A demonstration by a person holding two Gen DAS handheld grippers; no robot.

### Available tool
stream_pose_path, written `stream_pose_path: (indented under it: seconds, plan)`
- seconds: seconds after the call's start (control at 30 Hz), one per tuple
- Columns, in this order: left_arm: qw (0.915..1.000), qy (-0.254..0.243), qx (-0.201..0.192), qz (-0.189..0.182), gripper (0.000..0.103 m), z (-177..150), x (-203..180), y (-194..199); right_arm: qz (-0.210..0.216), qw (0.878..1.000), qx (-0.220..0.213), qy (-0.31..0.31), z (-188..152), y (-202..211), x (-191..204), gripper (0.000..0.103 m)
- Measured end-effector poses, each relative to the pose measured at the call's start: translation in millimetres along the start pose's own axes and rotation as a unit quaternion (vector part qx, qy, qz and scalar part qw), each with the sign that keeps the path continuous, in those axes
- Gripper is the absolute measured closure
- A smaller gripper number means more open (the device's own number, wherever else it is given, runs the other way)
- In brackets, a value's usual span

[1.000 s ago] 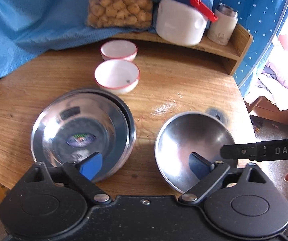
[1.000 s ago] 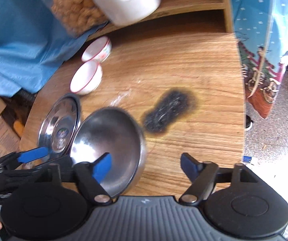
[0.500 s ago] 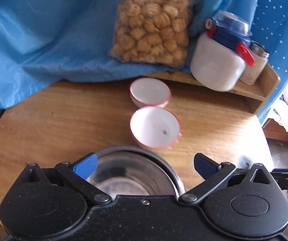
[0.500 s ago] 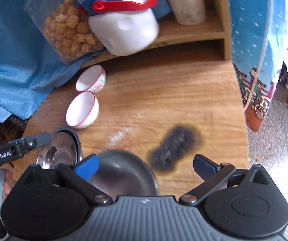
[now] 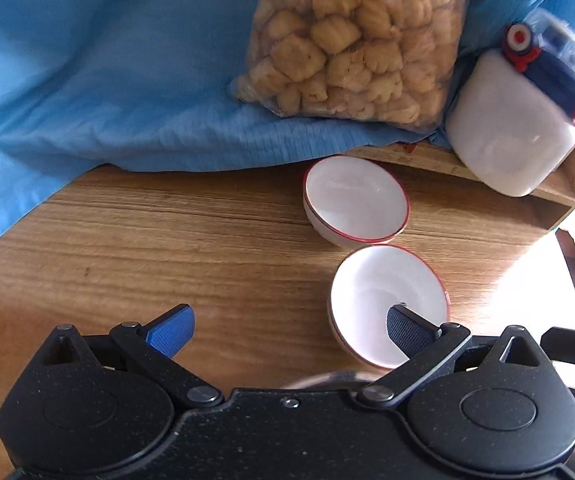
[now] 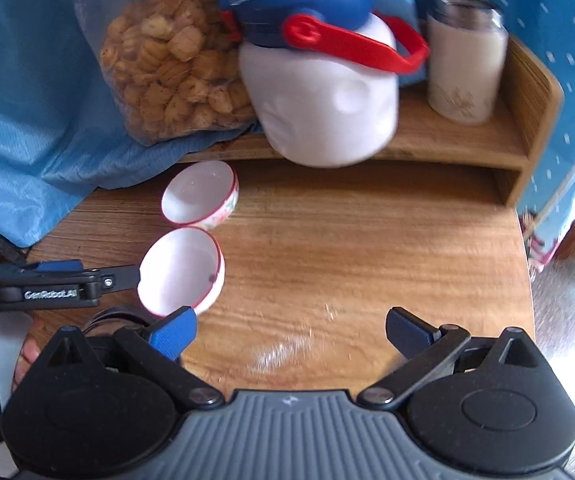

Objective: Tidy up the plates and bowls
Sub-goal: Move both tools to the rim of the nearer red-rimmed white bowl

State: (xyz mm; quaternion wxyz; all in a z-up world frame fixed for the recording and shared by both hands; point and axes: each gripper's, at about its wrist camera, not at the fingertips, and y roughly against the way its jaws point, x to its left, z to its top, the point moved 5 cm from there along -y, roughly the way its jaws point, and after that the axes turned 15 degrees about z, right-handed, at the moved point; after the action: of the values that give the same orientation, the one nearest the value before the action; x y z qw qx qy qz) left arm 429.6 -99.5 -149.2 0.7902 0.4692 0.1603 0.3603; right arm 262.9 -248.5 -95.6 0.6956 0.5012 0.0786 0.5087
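left gripper [image 5: 287,330]: we see it spread wide, nothing pinched; one finger [image 5: 407,330] hangs over the near bowl, the other over bare bench [image 5: 167,240], likely set to straddle the rim.
right gripper [image 6: 289,330]: spread wide, empty, over bare wood.
near bowl [image 5: 387,300]: white, red rim, upright on the bench.
far bowl [image 5: 355,204]: same kind, just behind the near bowl, rims touching or nearly so.
step: we judge the near bowl goes into the far bowl.
clutter: snack bag [image 5: 359,36] and white jug [image 6: 319,92] on the shelf [image 6: 447,136], out of the way.
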Motion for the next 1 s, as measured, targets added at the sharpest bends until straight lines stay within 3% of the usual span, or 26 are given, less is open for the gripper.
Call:
stream_pose_path:
  seconds: [0.3,0.47,0.77,0.87,0.9,1.0]
  plan:
    - [0.9993,-0.012,0.032,-0.013,0.001,4.3,-0.8,-22.2,-0.011,0.998,0.019,0.060,13.3,-37.8,21.4,0.000]
    - [0.9987,-0.028,0.043,0.006,0.001,-0.6,-3.7,-33.5,-0.040,0.993,0.023,0.105,17.4,-59.1,26.1,0.000]
    - [0.9980,-0.035,0.044,0.027,0.006,2.1,-9.5,-36.5,-0.030,0.993,0.037,0.105,21.0,-75.0,21.0,0.001]
    - [0.9974,-0.042,0.050,0.029,0.010,2.2,-12.0,-37.0,-0.026,0.993,0.041,0.104,20.6,-77.9,21.0,0.009]
    - [0.9975,-0.040,0.054,0.023,0.011,2.1,-13.6,-38.4,-0.027,0.994,0.047,0.099,19.9,-80.2,20.3,0.017]
    - [0.9981,-0.028,0.055,0.001,0.020,2.5,-16.7,-37.2,-0.008,0.995,0.057,0.076,19.4,-82.7,18.8,0.025]
